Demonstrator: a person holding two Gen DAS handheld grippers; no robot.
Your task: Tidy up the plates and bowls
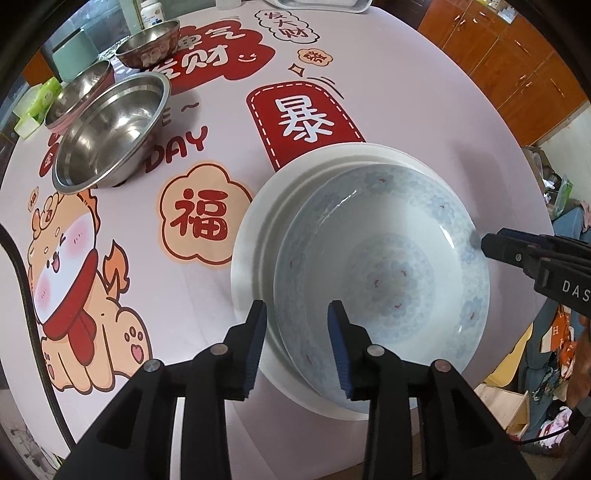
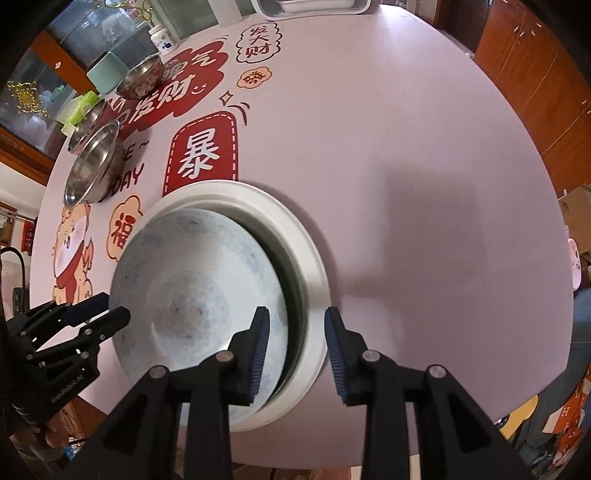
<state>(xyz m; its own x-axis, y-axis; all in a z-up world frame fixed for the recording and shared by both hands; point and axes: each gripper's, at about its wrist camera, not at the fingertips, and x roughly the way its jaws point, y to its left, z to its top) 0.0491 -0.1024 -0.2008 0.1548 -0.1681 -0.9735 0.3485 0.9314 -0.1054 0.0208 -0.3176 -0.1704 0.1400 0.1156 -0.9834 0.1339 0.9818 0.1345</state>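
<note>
A blue-patterned deep plate (image 1: 388, 266) (image 2: 192, 280) lies inside a larger white plate (image 1: 255, 240) (image 2: 295, 229) on the pink printed tablecloth, shifted off-centre in it. My left gripper (image 1: 297, 332) (image 2: 110, 310) stands open over the stack's near-left rim; both rims run between its blue pads with gaps on each side. My right gripper (image 2: 295, 339) (image 1: 487, 245) is open too and straddles the opposite rims without pressing them. At the table's left stand three steel bowls: a large one (image 1: 110, 133) (image 2: 92, 166), a smaller one (image 1: 79, 94) and a far one (image 1: 149, 42).
A mint-green container (image 1: 72, 55), a white bottle (image 1: 151, 11) and a metal tray (image 1: 321, 4) stand along the far edge of the round table. Wooden cabinets (image 1: 509, 55) are behind on the right. The table's right half (image 2: 424, 184) is bare cloth.
</note>
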